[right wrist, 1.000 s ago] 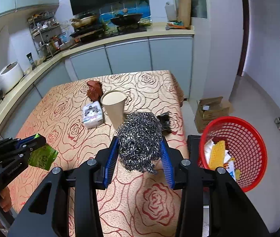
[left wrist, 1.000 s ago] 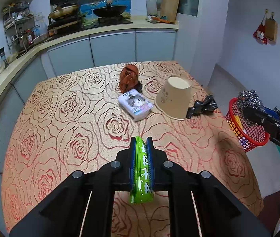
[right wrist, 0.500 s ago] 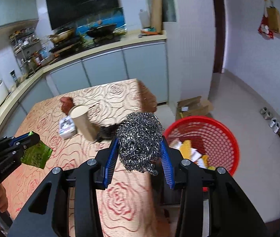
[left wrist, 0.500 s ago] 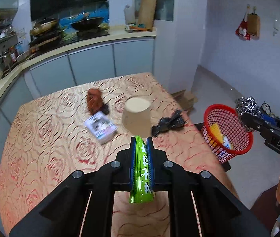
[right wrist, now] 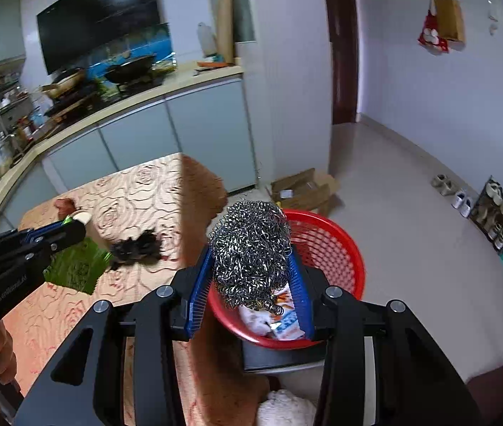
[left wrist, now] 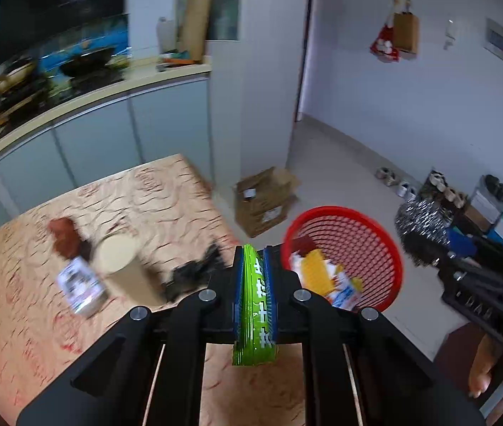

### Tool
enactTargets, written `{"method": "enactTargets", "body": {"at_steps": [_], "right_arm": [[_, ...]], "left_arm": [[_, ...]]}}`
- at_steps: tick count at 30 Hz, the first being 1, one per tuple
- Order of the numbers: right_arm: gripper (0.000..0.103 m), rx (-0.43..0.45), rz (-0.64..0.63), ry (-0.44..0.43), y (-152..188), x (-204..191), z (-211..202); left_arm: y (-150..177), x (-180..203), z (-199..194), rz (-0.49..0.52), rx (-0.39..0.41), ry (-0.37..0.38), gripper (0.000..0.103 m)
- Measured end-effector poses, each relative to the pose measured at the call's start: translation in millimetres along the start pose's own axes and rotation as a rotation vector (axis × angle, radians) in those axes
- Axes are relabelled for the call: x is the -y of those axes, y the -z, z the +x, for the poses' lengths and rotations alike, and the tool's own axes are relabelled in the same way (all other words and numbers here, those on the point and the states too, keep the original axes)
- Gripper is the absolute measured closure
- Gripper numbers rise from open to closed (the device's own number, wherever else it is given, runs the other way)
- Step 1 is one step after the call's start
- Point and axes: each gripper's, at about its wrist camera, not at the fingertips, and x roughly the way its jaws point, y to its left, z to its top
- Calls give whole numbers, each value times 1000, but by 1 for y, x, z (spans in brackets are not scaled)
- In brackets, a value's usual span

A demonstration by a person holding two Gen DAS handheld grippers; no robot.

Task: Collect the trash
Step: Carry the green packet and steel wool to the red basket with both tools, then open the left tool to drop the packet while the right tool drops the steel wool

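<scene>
Two grippers, each w/ trash in it. Left gripper (left wrist: 254, 277) has its blue pads squeezed tight on a flat green wrapper (left wrist: 255, 305); the wrapper stands on edge between the pads & sticks out below them. In the right wrist view the same wrapper (right wrist: 77, 266) hangs from the left gripper (right wrist: 70, 229) over the table (right wrist: 138, 191), near its right edge. A bit of a hand (right wrist: 1, 355) shows under that gripper.

Right gripper (right wrist: 249, 266) holds a ball of steel wool (right wrist: 251, 248). Its fingers stand partly apart, pads pressed on both sides of the ball. The ball sits up above the red basket (right wrist: 333, 241), about over its left half. In the left wrist view the steel wool (left wrist: 420, 220) & right gripper (left wrist: 429, 241) are to the right of the basket (left wrist: 390, 248).

Basket has paper bits in it, yellow & white w/ orange-blue print. It rests on smth dark just past the table edge.

On the rose-pattern cloth, blurry in the left view: a paper cup (left wrist: 123, 259), a small tissue pack (left wrist: 81, 287), a brown crumpled thing (left wrist: 63, 238) & a black crumpled bit (left wrist: 194, 273). A cardboard box (left wrist: 265, 198) lies on the floor behind the basket.
</scene>
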Motion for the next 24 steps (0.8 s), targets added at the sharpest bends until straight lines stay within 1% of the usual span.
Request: {"method": "enactTargets", "body": {"at_steps": [3,7,14,20,24], "right_arm": [[63,-21,21,15,1,12,8],[63,-45,45,29,2,24,18],[63,-93,70,53,3,39,42],[63,-136,77,68,7,47,63],[63,-162,77,70,10,49,76]], "left_arm": [[-9,16,18,18,-10,35,93],[-18,27,43,11,-37,77,93],[-21,42,86,8,-93,131,93],[-15,46,114,-5,-134,158,93],[-12,52,128,2,-161,154,93]]}}
